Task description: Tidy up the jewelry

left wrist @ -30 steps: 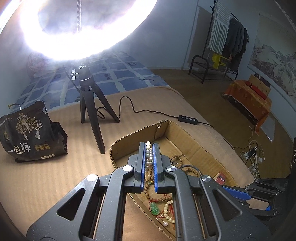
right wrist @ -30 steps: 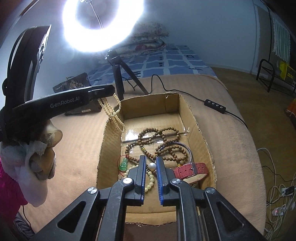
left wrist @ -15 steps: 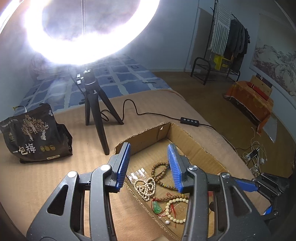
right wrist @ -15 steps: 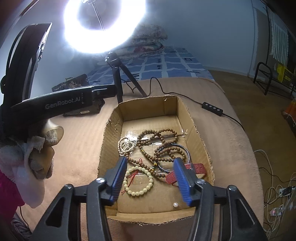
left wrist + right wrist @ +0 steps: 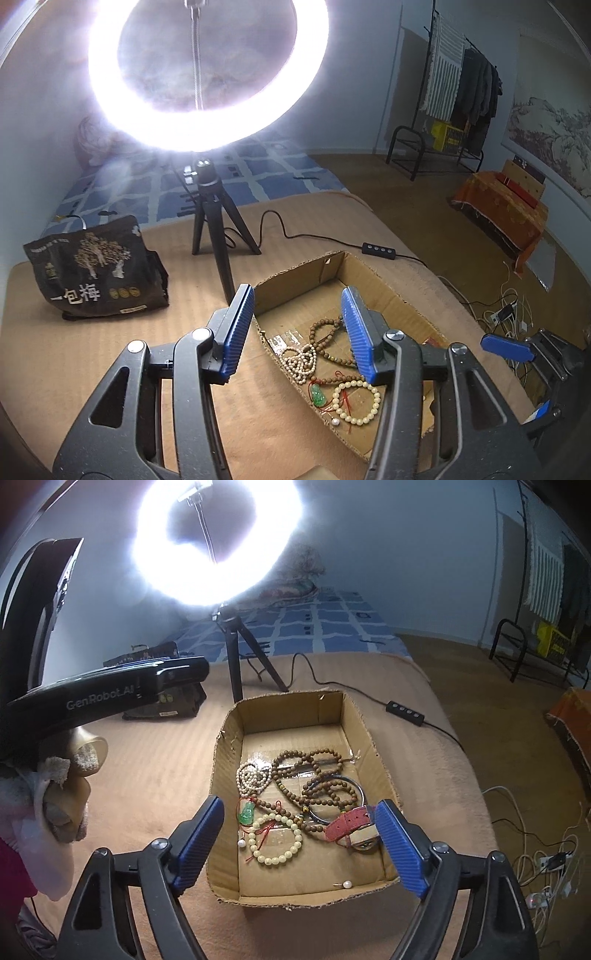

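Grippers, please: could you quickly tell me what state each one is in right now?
Left gripper: open, holding nothing, above the cardboard box.
Right gripper: open, holding nothing, over the same box.

Green pendant (image 5: 246, 811), red watch strap (image 5: 347, 822), blue-checked bedding (image 5: 325, 626)

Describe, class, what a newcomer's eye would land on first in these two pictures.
The blazing ring light on its tripod dominates, standing behind the cardboard box. Next comes the jewelry tangled inside: brown bead strings, a green pendant and a red watch strap, framed by the right gripper.
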A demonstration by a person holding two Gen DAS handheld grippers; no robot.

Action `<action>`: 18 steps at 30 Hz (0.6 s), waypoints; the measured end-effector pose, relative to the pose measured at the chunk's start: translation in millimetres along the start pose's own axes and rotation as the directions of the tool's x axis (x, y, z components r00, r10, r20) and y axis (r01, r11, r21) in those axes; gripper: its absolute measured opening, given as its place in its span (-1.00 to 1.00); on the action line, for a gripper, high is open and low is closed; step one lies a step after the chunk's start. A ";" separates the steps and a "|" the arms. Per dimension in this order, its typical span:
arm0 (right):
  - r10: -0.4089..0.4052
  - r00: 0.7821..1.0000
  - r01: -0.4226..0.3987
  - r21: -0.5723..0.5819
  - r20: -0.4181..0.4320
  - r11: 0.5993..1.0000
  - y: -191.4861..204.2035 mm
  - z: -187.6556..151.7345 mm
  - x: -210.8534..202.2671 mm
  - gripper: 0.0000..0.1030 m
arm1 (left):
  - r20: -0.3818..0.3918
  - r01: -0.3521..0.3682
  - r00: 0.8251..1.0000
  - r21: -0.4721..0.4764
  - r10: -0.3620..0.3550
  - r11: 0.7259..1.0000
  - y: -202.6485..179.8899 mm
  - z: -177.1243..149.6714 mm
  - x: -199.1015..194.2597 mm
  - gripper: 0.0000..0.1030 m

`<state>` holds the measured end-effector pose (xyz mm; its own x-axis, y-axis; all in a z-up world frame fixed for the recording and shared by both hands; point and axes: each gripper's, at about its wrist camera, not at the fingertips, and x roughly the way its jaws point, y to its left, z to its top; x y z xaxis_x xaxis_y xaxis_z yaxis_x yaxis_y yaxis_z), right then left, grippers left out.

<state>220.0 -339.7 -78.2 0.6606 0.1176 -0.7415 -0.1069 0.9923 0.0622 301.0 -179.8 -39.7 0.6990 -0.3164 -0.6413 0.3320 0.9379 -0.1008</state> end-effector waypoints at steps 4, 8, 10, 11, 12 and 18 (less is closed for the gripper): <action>-0.031 0.999 0.031 -0.008 0.021 0.999 6.2 2.0 -14.8 0.74 | 0.024 -0.005 1.000 0.004 0.005 1.000 0.3 0.6 -21.4 -0.01; -0.053 0.998 0.054 -0.021 0.045 0.998 14.9 3.7 -30.3 0.77 | 0.049 -0.013 0.999 0.005 0.012 1.000 1.8 0.5 -43.8 -0.01; -0.065 0.996 0.067 -0.030 0.056 0.997 19.1 3.6 -37.9 0.77 | 0.066 -0.017 0.998 0.005 0.017 1.000 2.8 -0.4 -57.6 -0.01; -0.072 0.995 0.074 -0.035 0.063 0.997 22.1 3.3 -43.2 0.77 | 0.072 -0.018 0.997 0.004 0.018 1.000 3.3 -0.8 -62.9 -0.01; -0.075 0.995 0.077 -0.038 0.067 0.996 23.7 3.0 -46.9 0.77 | 0.080 -0.019 0.997 0.003 0.019 1.000 4.0 -1.7 -69.6 0.02; -0.092 0.991 0.097 -0.045 0.099 0.994 36.0 -0.9 -71.1 0.78 | 0.101 -0.010 0.995 -0.005 0.011 1.000 7.4 -11.0 -103.9 0.20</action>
<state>168.6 -312.4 -23.9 0.7378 0.0290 -0.6744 -0.0755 0.9964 -0.0398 223.8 -138.4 17.9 0.7631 -0.3190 -0.5621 0.3215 0.9418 -0.0980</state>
